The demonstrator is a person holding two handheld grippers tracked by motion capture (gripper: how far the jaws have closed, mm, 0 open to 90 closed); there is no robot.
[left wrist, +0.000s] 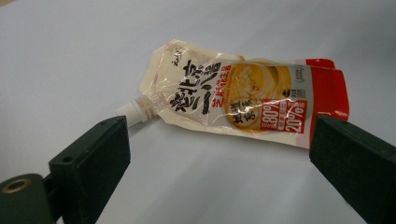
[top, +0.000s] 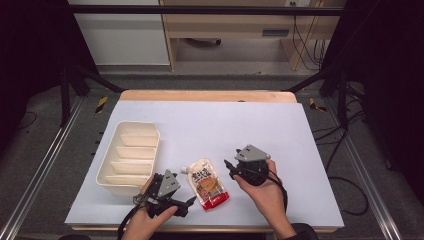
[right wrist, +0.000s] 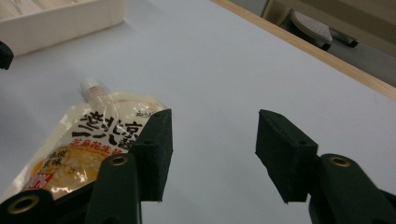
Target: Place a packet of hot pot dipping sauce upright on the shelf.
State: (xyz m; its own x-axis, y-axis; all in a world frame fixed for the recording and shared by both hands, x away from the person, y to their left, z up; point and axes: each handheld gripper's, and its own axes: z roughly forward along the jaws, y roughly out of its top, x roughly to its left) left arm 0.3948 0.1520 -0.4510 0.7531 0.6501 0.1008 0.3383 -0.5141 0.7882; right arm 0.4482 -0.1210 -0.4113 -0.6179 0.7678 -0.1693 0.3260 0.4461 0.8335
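Work surface: a white sheet-covered table [top: 280,125] with a wooden far edge is being used.
Object: a flat, glossy cream-and-red plastic spout pouch [top: 208,184] with a small white screw cap is being left lying flat near the front edge of the table, between the two grippers.
Orientation: in the high view the cap is being pointed toward the far left and the red sealed end toward the person.
Container: a cream plastic tray with slanted dividers [top: 129,156] is being kept left of the pouch, near but apart from it.
Left gripper [top: 186,202]: it is being held low just beside the pouch, jaws spread wide; in the left gripper view the pouch is being framed between them, untouched.
Right gripper [top: 228,165]: it is being held beside the pouch's right edge, jaws parted and empty.
Handling judgement: the pouch is being judged as soft, light to moderate in weight and slippery; its contents would probably shift under a squeeze.
Grip advice: the stiff spout neck or the flat red seal is being recommended, not the bulging middle.
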